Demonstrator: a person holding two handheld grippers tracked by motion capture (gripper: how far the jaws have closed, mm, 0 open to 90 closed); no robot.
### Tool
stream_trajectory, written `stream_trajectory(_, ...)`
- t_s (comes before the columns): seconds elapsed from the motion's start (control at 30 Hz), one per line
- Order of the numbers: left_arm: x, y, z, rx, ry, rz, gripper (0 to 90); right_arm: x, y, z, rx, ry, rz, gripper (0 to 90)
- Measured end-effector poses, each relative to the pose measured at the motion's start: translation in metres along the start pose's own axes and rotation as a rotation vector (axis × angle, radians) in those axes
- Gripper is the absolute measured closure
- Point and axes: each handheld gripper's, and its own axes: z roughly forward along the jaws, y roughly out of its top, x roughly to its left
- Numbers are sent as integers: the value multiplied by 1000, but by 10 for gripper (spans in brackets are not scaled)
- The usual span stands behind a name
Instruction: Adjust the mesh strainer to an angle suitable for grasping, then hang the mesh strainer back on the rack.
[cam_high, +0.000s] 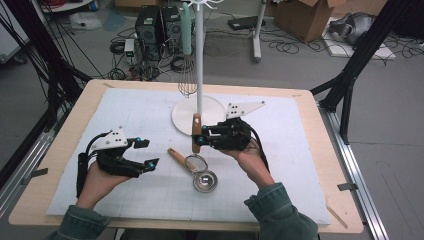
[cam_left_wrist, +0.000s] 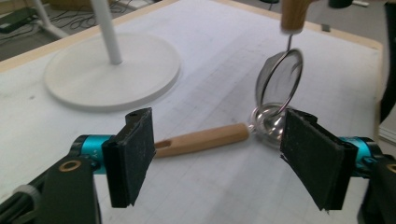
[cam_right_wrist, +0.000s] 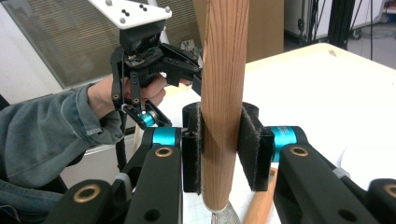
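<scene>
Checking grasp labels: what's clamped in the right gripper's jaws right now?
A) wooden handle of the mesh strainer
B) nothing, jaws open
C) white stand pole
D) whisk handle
A: in the right gripper view the right gripper has both pads pressed on the strainer's wooden handle; the high view shows its mesh bowl hanging below.

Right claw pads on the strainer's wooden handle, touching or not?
Touching. In the right gripper view, both pads of the right claw press flat against the upright wooden handle, with no gap on either side.
</scene>
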Motion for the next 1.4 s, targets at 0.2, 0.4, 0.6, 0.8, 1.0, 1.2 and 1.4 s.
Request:
stream_trajectory(0.2, 14, -7, -11, 17, 57, -19, 219, -11, 14, -7, 42, -9, -9, 729)
stream_trajectory(0.4, 20, -13, -18, 20, 79, -29, 213, -20, 29, -16, 50, -25, -9, 729)
stream_trajectory(0.6, 24, -15, -20, 17, 88, -37, 198, -28, 43, -20, 63, -28, -21, 729)
stream_trajectory(0.8, 29, -18, -23, 14, 103, -51, 188, -39, 60, -21, 56, -36, -33, 729)
stream_trajectory(1.0, 34, -21, -25, 13, 107, -66, 176, -47, 73, -21, 52, -36, -38, 729)
stream_trajectory(1.2, 37, -22, -25, 10, 112, -73, 163, -53, 86, -21, 73, -33, -42, 729)
stream_trajectory(1.4, 38, -22, -24, 12, 110, -74, 161, -55, 96, -24, 73, -36, -48, 729)
